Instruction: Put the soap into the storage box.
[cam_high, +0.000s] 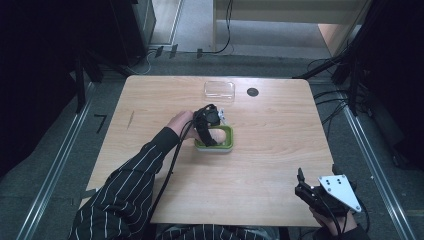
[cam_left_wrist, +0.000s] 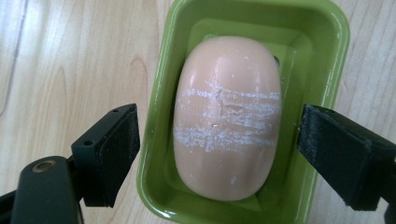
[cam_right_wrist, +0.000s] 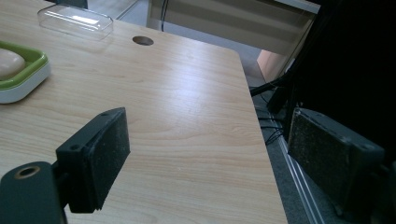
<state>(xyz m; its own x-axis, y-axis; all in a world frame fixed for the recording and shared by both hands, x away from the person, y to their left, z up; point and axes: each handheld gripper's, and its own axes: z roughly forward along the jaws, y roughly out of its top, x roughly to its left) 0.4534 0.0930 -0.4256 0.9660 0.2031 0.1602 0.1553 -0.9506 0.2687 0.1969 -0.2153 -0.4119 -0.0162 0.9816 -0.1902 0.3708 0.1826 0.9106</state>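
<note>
Wood table (cam_high: 270, 165), left gripper (cam_left_wrist: 219, 135) fingers wide apart over soap (cam_left_wrist: 227, 116) in green dish (cam_left_wrist: 159, 154), right gripper (cam_right_wrist: 210, 158) fingers apart, empty.

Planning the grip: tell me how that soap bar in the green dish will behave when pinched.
The soap bar looks rigid, so it probably won't flex. Its rounded, smooth sides may slip between flat pads; the white scuff bands suggest a surface that marks easily. The left gripper stands open astride the green dish, whose walls could crowd the jaws.

High view overhead, left gripper view close above soap dish (cam_left_wrist: 243, 116), right gripper view low across table (cam_right_wrist: 187, 116)
</note>
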